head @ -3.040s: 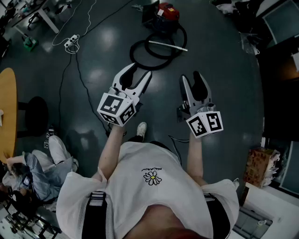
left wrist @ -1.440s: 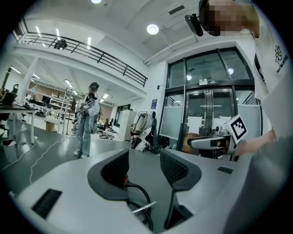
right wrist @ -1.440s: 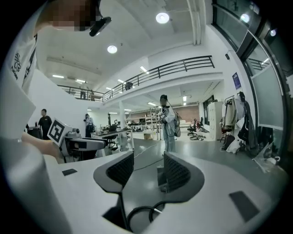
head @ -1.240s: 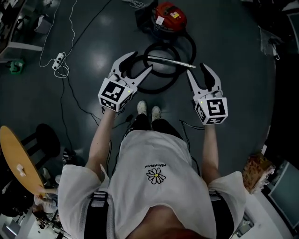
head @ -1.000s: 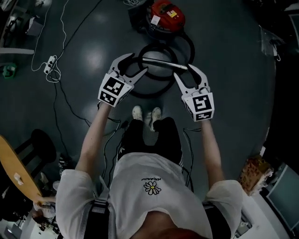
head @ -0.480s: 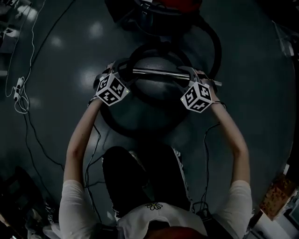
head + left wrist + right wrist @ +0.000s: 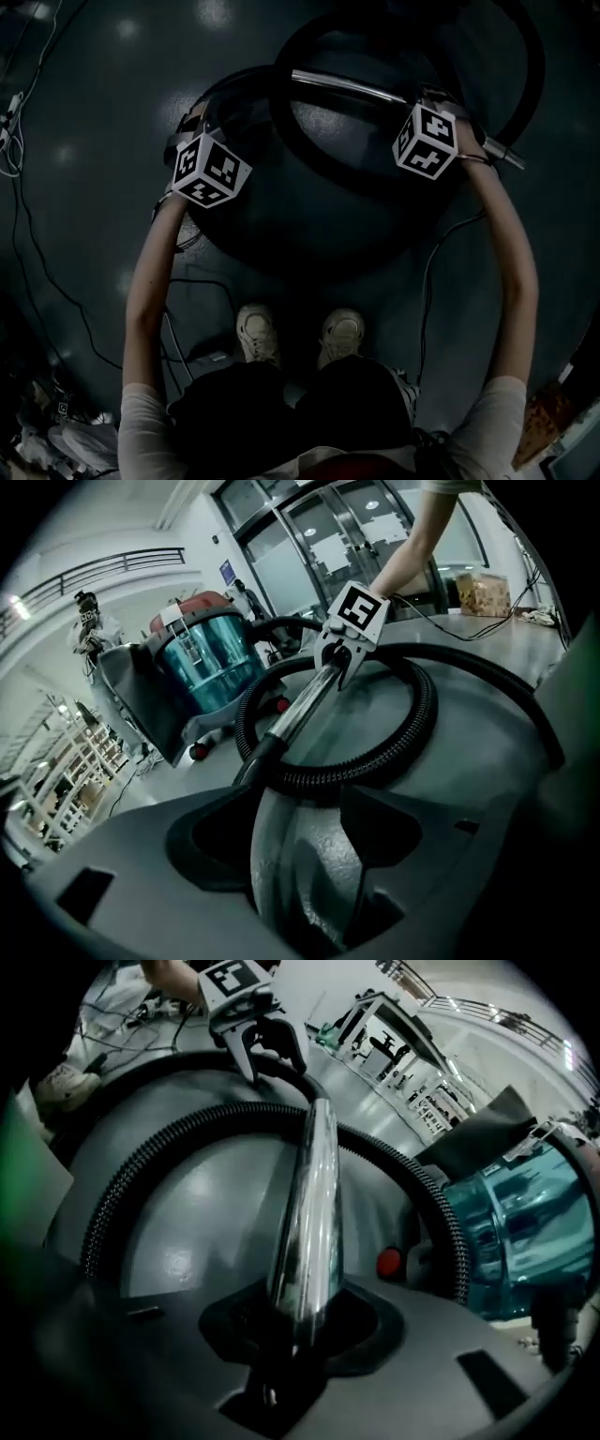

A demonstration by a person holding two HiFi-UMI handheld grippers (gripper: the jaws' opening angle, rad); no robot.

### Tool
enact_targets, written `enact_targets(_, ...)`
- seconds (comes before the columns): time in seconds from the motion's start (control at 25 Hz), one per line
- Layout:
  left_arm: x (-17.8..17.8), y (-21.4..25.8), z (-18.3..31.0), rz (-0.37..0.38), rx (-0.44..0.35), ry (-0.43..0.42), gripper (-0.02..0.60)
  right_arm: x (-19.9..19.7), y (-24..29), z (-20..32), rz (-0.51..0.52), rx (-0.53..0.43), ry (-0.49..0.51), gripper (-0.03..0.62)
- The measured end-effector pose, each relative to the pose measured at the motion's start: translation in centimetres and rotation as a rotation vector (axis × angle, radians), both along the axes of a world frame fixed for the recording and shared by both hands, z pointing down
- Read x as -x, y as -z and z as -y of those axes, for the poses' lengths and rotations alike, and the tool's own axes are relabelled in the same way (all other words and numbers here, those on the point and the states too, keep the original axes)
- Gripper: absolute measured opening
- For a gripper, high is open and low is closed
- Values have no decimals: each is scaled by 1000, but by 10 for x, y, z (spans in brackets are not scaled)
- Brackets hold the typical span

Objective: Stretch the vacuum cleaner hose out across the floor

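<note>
The right gripper's point(image 7: 300, 1330) jaws have just been closing and are clamped on the chrome tube point(image 7: 314, 1194) near one end. The left gripper's point(image 7: 300, 794) jaws stand apart around the black cuff point(image 7: 251, 766) at the tube's other end. The cuff sits close by one finger, and the floor point(image 7: 94, 206) shows through the rest of the gap. The tube runs straight from one gripper to the other, across the hose point(image 7: 412, 724). The hose lies coiled in black ribbed loops on the floor beneath and around it. The vacuum point(image 7: 202, 663) has a clear blue-green bin and a red top, and it stands just beyond the loops. In the head view both arms reach down to the tube, and the person's shoes point(image 7: 258, 333) stand near the coil's near edge.
</note>
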State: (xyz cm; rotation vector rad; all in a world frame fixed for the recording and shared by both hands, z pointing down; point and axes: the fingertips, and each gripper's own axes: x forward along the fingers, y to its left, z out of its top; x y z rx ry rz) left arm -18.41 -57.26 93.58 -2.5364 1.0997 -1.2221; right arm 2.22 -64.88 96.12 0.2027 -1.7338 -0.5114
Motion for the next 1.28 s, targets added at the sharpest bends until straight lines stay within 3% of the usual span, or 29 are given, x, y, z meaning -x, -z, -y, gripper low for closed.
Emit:
enact_targets(0.2, 3, 30, 0, -5, -58, 7, 276, 7, 14, -9, 8, -123, 66, 143)
enact_targets(0.32, -9, 65, 3, 56, -108, -93, 276, 18, 49, -17, 1, -252, 155, 142)
enact_targets(0.48, -47, 93, -10, 92, -79, -244, 276, 26, 113, -25, -33, -498, 336, 143)
enact_targets(0.56, -63, 109, -20, 119, -100, -294, 276, 28, 151, -21, -78, -630, 421, 143)
enact_targets(0.68, -73, 134, -30, 159, -161, -321, 276, 38, 201, -20, -148, -723, 512, 143)
enact_targets(0.76, -68, 153, -31, 114, -181, -286, 276, 59, 231, -24, -168, -772, 579, 144)
enact_targets(0.88, -54, 185, -35, -11, -193, -215, 276, 94, 268, -36, -189, -863, 678, 144)
enact_targets(0.96, -50, 204, -39, -47, -226, -174, 276, 109, 288, -44, -219, -919, 733, 144)
enact_targets(1.16, -45, 251, -44, -43, -351, -63, 276, 146, 330, -68, -197, -1017, 842, 143)
enact_targets(1.24, -30, 259, -51, 4, -376, 6, 273, 173, 335, -90, -154, -1045, 879, 143)
enact_targets(1.28, -18, 256, -56, 33, -373, 44, 239, 188, 333, -103, -139, -1055, 900, 143)
